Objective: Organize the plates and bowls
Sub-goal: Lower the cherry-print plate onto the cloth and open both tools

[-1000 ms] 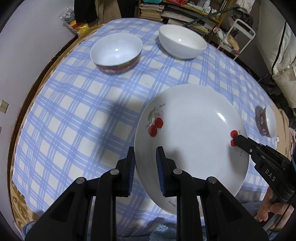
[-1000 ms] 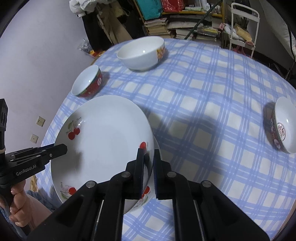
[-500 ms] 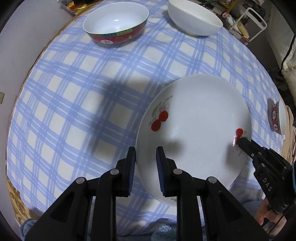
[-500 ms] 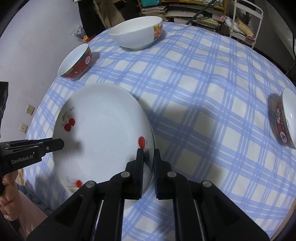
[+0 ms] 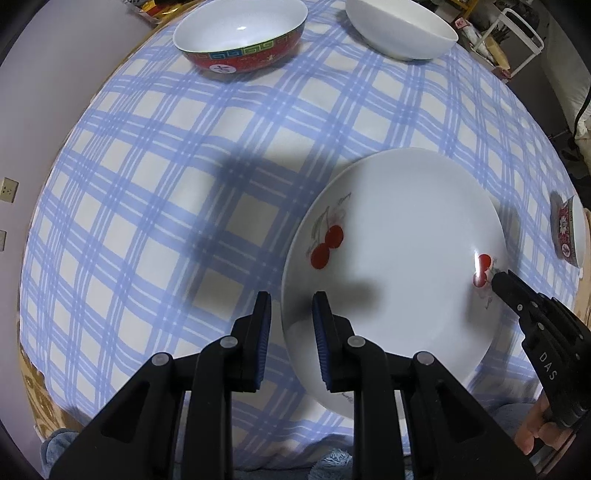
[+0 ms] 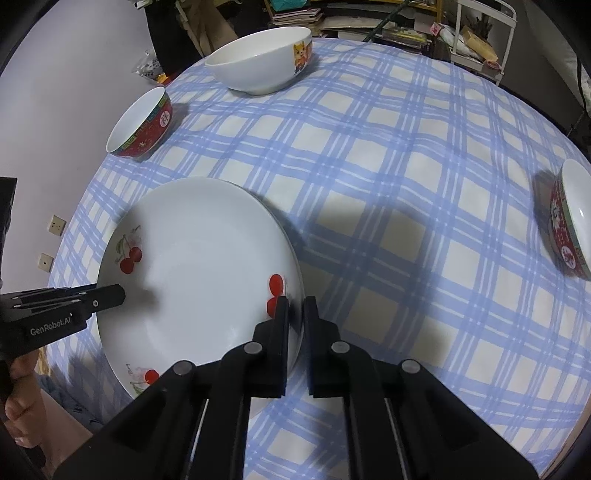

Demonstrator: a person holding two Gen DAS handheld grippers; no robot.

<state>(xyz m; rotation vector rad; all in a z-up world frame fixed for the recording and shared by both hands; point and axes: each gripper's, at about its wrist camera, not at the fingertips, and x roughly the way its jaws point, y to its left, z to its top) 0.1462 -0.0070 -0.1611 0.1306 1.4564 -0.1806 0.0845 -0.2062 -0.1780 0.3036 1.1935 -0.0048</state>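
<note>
I have the cherry plate (image 5: 399, 258) gripped at opposite rims, low over the near part of the desk (image 5: 147, 206), apparently not yet set flat. My right tool (image 6: 294, 314) is pinched narrow on the rim beside a cherry print. My left tool (image 5: 290, 325) straddles the other rim with a narrow gap; I cannot tell whether its pads press. Beyond the plate stand a red-banded bowl (image 5: 240, 40) and a white bowl (image 5: 402, 29); another red bowl (image 6: 572, 221) sits well off to the plate's right. I judge this the setting-down step. Next: lower the plate level, then release both rims evenly.
</note>
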